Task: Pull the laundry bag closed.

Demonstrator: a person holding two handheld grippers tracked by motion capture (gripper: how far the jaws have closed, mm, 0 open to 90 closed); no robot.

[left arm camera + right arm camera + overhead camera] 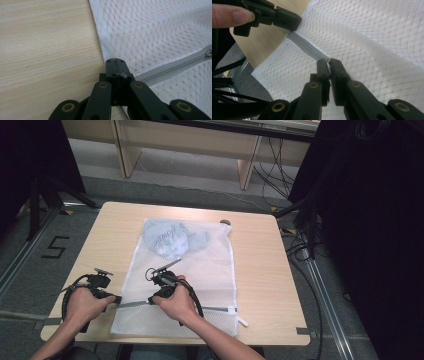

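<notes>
The left hand-held gripper (115,60) has its jaws pressed together on the left edge of the white mesh bag (160,37), at the end of the grey zipper (170,70); whatever sliver of fabric sits between the tips is hidden by the jaws themselves. The right hand-held gripper (327,60) is likewise nearly closed, pinching a small metal piece on the zipper line that looks like the slider, though it is too small and too covered to be certain. In the high view both grippers are largely masked by the person's hands (172,302), and the forearms are cut off at the bottom edge.

The table (260,285) is pale wood-grain laminate with rounded corners. It stands on grey floor with a "5" (54,247) marked to the left of the left hand-held gripper. Black curtains flank the scene, cables (300,250) trail on the floor to the right, and light wooden furniture (190,140) stands beyond the far edge of the table.

The bag lies flat on the table, stretching forward from both grippers toward the far edge. Its zipper runs crosswise between and past the grippers, ending in a white tab (242,321) to the right of the right gripper. Through the mesh, ahead of the right gripper near the bag's far end, a crumpled bluish garment (172,240) shows dimly; its print is unreadable.
</notes>
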